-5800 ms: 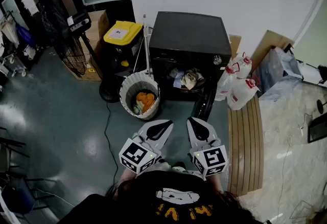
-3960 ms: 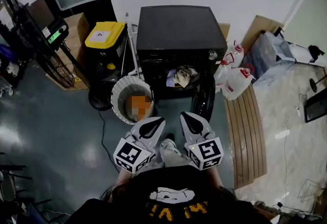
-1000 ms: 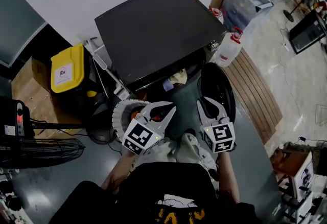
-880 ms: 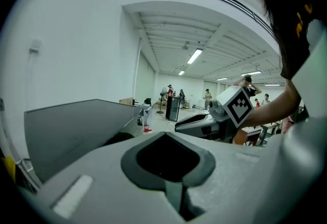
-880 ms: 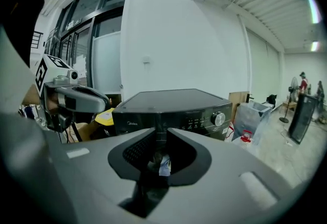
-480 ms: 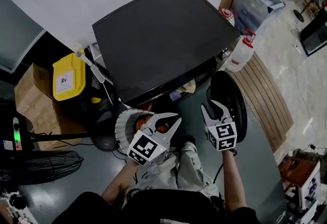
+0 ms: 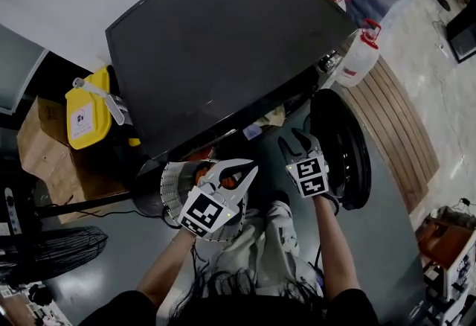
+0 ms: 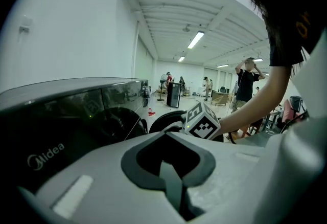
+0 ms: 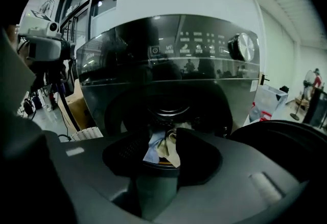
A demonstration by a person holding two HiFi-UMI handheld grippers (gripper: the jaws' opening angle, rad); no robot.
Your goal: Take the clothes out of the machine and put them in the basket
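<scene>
Soft fabric in pale blue and cream makes up the clothes (image 9: 162,149). They lie bunched in the drum mouth of the black machine (image 7: 223,42), at the centre of the right gripper view.

I judge the load light, limp and non-fragile. It will drape and trail, and one piece may drag another out with it. I should take hold on a raised fold at the front of the bundle, not on a flat layer.

My right gripper (image 7: 296,140) has just been opening. Its jaws stand apart with nothing between them, short of the clothes. My left gripper (image 8: 163,136) has its tips pressed together and is empty. In the head view it shows over the white basket (image 7: 169,181), lower left of the machine.

Legible writing: "Midea" on the machine front, lower left of the left gripper view. The control panel symbols are too small to read.
</scene>
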